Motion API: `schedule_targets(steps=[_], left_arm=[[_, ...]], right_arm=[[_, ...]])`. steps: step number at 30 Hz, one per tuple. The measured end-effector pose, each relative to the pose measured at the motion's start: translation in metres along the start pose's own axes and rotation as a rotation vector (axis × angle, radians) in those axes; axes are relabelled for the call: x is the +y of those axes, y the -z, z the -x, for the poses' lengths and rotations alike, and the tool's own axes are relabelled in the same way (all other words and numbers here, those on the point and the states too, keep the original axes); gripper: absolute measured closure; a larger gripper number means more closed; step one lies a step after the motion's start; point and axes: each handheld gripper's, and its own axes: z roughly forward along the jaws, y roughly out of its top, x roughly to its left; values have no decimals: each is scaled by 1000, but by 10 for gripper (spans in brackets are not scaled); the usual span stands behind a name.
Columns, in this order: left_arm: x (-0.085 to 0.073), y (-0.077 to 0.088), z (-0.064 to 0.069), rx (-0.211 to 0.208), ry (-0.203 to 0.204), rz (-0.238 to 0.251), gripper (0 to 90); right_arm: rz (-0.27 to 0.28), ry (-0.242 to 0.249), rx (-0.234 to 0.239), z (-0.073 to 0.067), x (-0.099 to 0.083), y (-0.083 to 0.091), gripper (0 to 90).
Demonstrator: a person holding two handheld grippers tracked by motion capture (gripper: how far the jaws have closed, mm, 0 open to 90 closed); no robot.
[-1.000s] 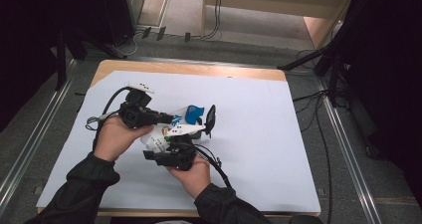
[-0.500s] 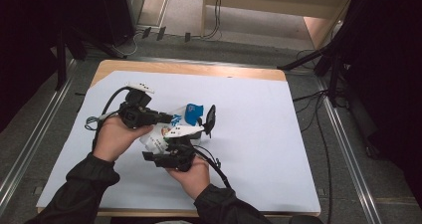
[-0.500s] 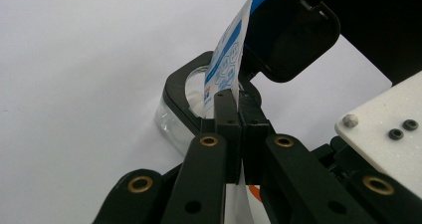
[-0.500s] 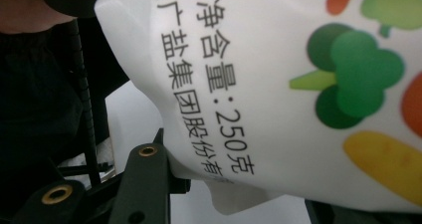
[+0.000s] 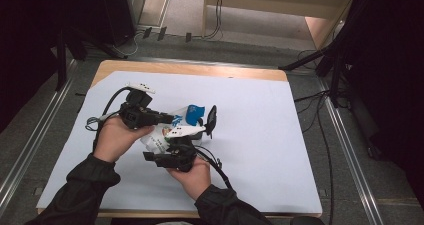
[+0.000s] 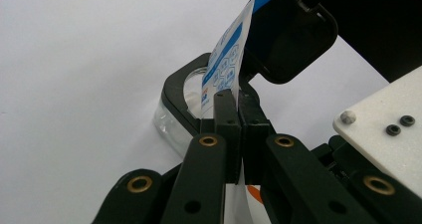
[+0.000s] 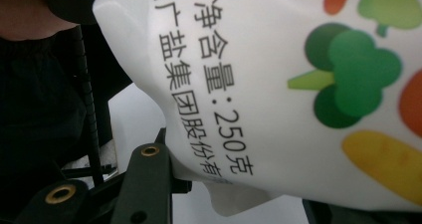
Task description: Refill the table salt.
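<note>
Pinching the blue-and-white pouch (image 5: 172, 127) above the white-covered counter (image 5: 280, 150) near its front-left — left hand-held gripper (image 6: 238, 102) pressed together on the blue top edge, right hand-held gripper (image 5: 187, 139) clamping the printed lower part. Lying tilted, long axis running from near-left up toward far-right — blue end farthest.

- Pouch (image 7: 278, 84): white w/ black printed characters, green broccoli, orange & yellow veg graphics; blue-and-white top edge (image 6: 226, 59).
- Left gripper (image 6: 238, 104), right gripper (image 5: 187, 147): black jaws, brass-coloured rivets; white top plates.
- Table sheet (image 5: 280, 150): pale blue-white; wood border.
- Sleeves (image 5: 75, 195): black.
</note>
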Motion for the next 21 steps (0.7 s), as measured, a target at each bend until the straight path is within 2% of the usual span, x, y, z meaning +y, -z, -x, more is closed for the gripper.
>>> schedule_targets(steps=[21], left_arm=[[0, 0, 0, -8, -2, 1, 900]], right_arm=[[2, -5, 7, 1, 1, 1, 615]])
